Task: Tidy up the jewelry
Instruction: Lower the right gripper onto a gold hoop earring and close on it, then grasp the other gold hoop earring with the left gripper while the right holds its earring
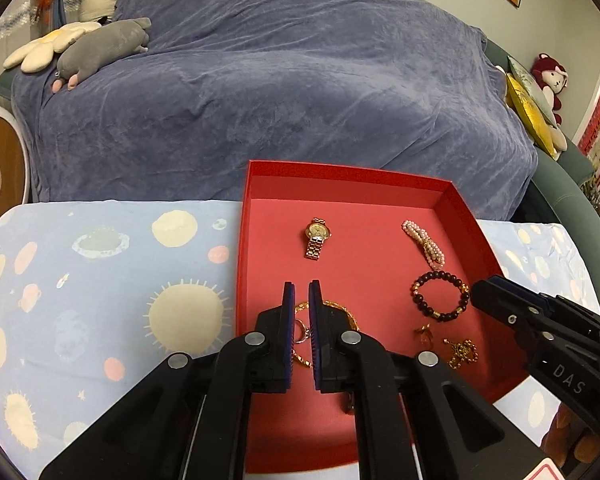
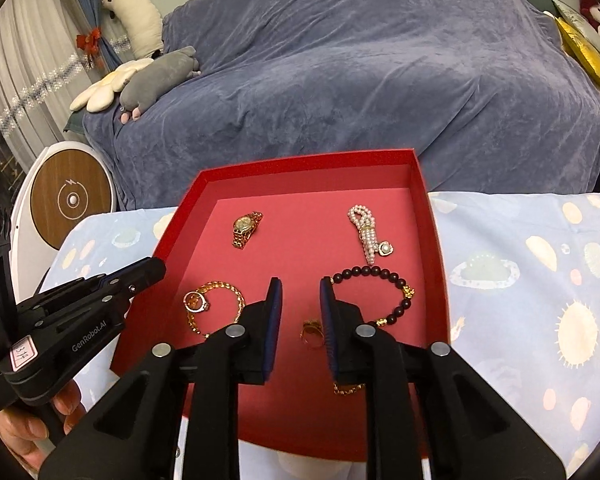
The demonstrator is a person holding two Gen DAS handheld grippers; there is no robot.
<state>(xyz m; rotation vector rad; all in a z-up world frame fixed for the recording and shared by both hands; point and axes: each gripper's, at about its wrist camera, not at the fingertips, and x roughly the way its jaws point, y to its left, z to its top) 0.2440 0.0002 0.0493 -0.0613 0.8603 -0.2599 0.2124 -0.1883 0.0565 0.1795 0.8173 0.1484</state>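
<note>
Now both tongs hang slightly parted over a red box (image 1: 260,184) of jewelry on the counter (image 1: 100,280).
Left tongs (image 1: 302,286) stand with a narrow gap above the gold chain (image 2: 236,300) and ring (image 2: 196,302) at the near left, gripping nothing. Right tongs (image 2: 301,284) stand wider, empty, over a small gold ring (image 2: 312,330), beside the dark bead bracelet (image 2: 380,276). Farther off lie the gold watch (image 2: 246,229) on the left and the pearl strand (image 2: 366,236) on the right, well apart.

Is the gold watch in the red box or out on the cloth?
In: the gold watch lies flat on the red box floor.
</note>
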